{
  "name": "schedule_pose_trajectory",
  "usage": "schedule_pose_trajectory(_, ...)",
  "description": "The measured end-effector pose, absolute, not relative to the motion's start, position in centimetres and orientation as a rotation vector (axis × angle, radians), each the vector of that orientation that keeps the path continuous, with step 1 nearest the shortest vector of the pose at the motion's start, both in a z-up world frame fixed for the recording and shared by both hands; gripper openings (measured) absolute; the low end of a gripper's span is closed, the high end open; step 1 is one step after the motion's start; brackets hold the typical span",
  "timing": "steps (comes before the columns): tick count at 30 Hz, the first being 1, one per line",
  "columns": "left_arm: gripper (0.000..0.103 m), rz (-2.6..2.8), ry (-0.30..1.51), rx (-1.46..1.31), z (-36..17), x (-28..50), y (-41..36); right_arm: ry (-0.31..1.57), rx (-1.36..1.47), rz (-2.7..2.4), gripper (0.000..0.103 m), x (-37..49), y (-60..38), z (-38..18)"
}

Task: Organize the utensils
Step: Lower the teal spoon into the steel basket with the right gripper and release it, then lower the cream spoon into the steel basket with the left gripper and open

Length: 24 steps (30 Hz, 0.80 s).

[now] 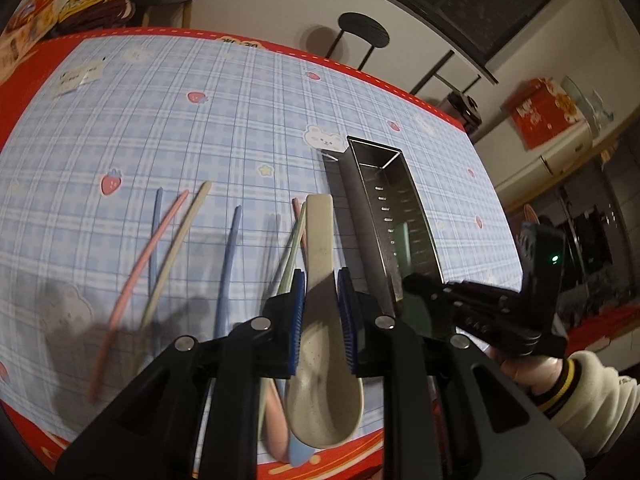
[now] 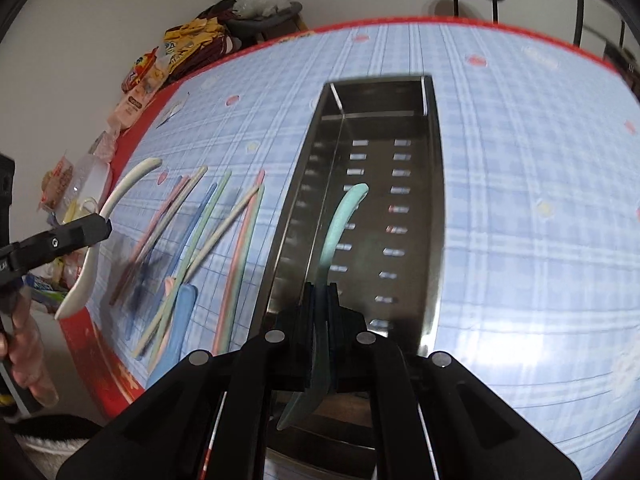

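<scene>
I've got the right gripper pinching the green spoon edge-on above the metal tray so it drops in lengthwise, left gripper clamped on the beige spoon next in line

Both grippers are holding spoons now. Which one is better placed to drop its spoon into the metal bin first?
Right. The right gripper holds the green spoon directly over the metal bin. The left gripper holds the cream spoon beside the bin, above the tablecloth.

Probably home: cartoon tablecloth, stool.
</scene>
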<state>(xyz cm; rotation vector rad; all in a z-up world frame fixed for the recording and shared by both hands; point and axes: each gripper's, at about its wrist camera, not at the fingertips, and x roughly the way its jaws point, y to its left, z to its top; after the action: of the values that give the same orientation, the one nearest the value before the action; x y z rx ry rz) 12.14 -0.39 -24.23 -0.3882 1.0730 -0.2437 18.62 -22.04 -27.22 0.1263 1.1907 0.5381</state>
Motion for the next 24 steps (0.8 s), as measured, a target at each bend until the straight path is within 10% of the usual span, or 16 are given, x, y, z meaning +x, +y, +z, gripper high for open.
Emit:
schedule_pose_trajectory(15,0.020,-0.212,1.095,-0.435,-25.1,12.1,-4.6,1.225,0.040,0.542,0.013,18.0,-21.9,-27.6)
schedule_pose_trajectory(24,0.020,-0.242,1.124,-0.421,-25.8,13.0,-9.2,1.066,0.139,0.430,0.069,16.5,-27.3,-23.0)
